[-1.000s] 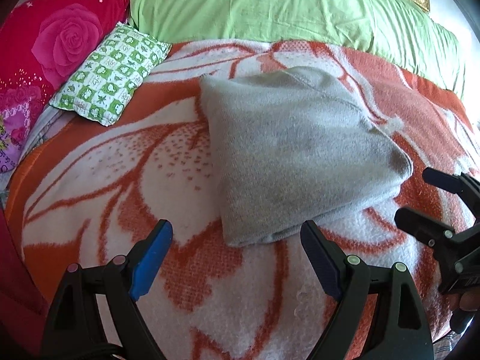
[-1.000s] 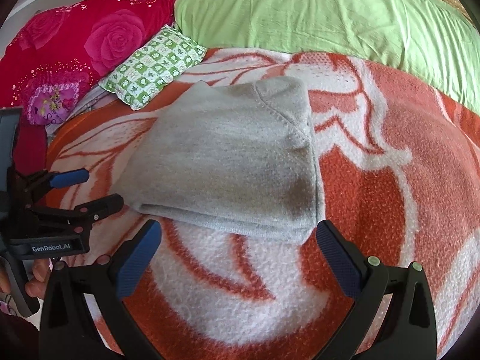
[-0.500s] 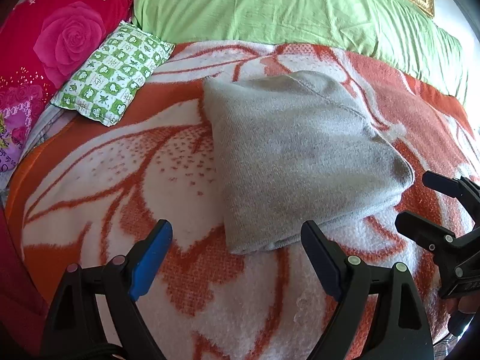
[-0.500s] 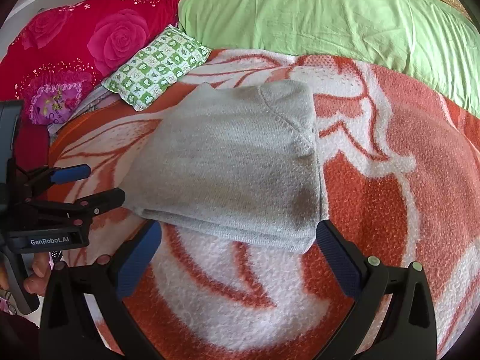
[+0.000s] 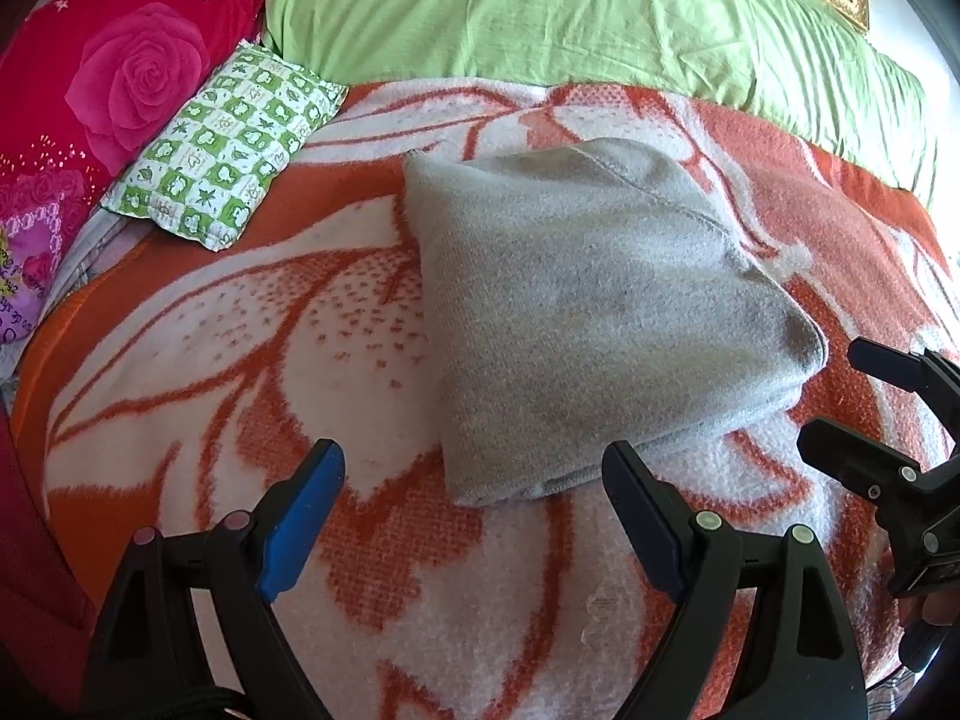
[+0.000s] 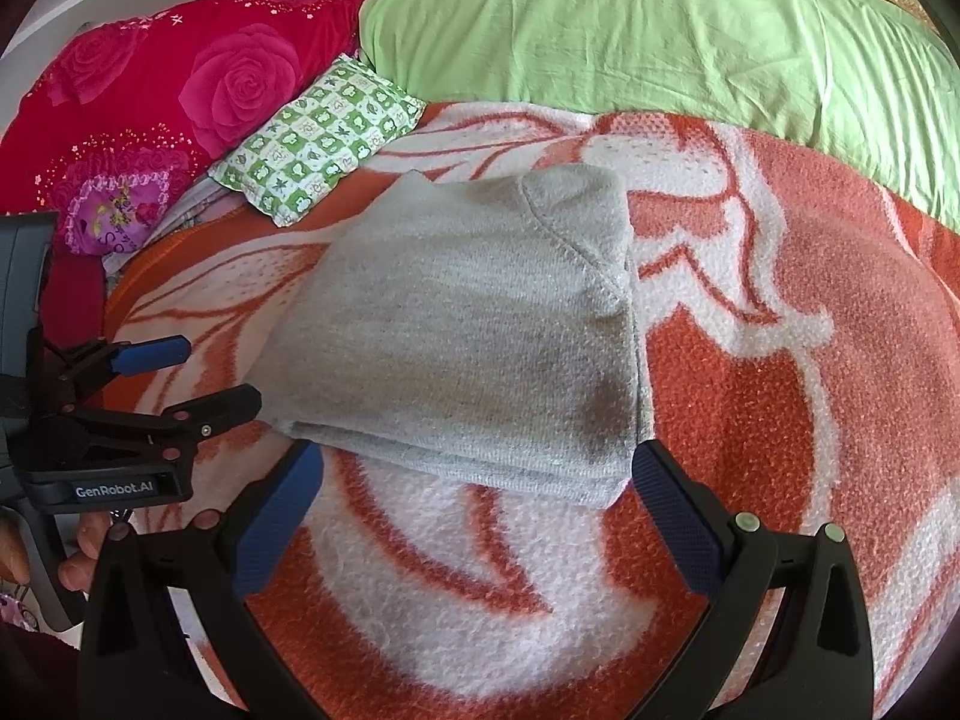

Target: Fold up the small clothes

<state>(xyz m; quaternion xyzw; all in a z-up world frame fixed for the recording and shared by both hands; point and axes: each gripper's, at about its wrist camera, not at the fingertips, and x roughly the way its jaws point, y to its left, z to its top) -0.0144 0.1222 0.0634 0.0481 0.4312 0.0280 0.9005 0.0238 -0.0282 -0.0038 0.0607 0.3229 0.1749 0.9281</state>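
The grey garment [image 5: 600, 312] is seen lying folded into a compact stack on the orange-and-white blanket [image 5: 240, 324], at about 12 o'clock from both claws. The left claw [image 5: 474, 516] and right claw [image 6: 477, 498] are held spread apart, empty. Folding is judged essentially finished; perhaps only tidying is left.

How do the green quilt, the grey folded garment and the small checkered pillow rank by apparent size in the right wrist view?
1. green quilt, largest, though cut by the frame.
2. grey folded garment, nearer the camera, so perhaps flattered.
3. checkered pillow, clearly smallest.
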